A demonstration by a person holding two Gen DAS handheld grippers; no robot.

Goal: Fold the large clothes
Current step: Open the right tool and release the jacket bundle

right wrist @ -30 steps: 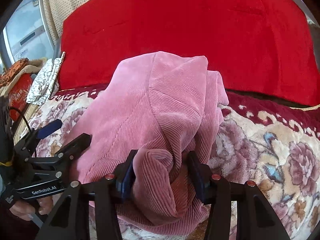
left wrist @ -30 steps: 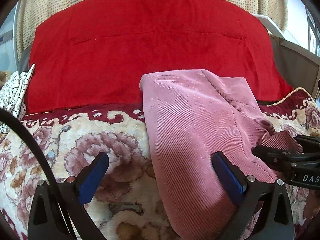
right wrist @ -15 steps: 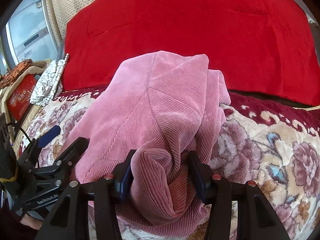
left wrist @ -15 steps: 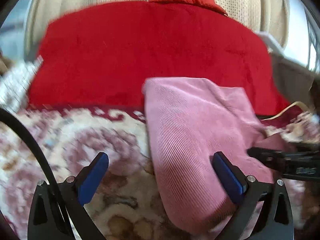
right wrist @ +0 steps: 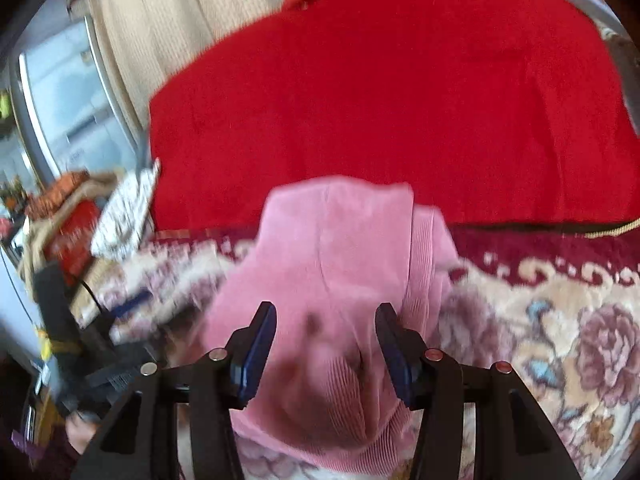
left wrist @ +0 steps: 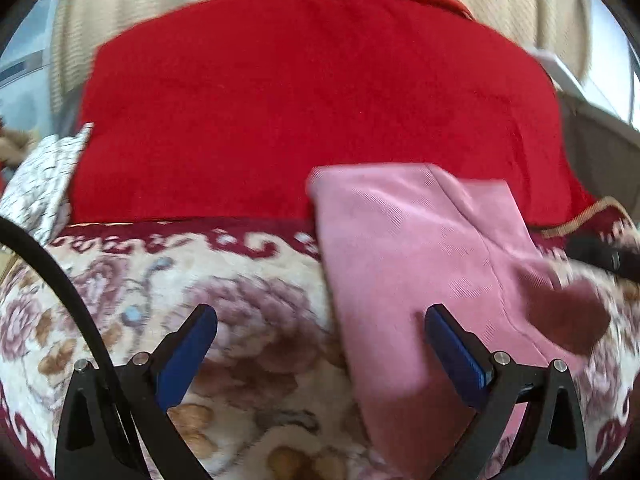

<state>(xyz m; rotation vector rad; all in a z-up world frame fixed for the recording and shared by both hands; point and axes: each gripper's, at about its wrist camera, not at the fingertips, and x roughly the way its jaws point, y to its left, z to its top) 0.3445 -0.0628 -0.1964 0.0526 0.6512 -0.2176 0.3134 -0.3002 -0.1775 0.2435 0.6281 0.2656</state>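
A pink corduroy garment (left wrist: 416, 264) lies folded on the floral blanket (left wrist: 180, 280); it also shows in the right wrist view (right wrist: 332, 256). My left gripper (left wrist: 320, 336) is open and empty, its right finger over the garment's left part, its left finger over the blanket. My right gripper (right wrist: 326, 340) is partly open just above the garment's bunched near end; the cloth lies between the jaws and is not pinched. Both views are blurred by motion.
A large red blanket (left wrist: 312, 112) covers the back of the bed. A black-and-white patterned cloth (left wrist: 44, 172) lies at the left edge. Beige curtains (right wrist: 160, 40) hang behind. Boxes and clutter (right wrist: 68, 216) stand left of the bed.
My right gripper has opened and let go of the pink garment's bunched end, then pulled back and up. My left gripper stayed open and lifted a little.
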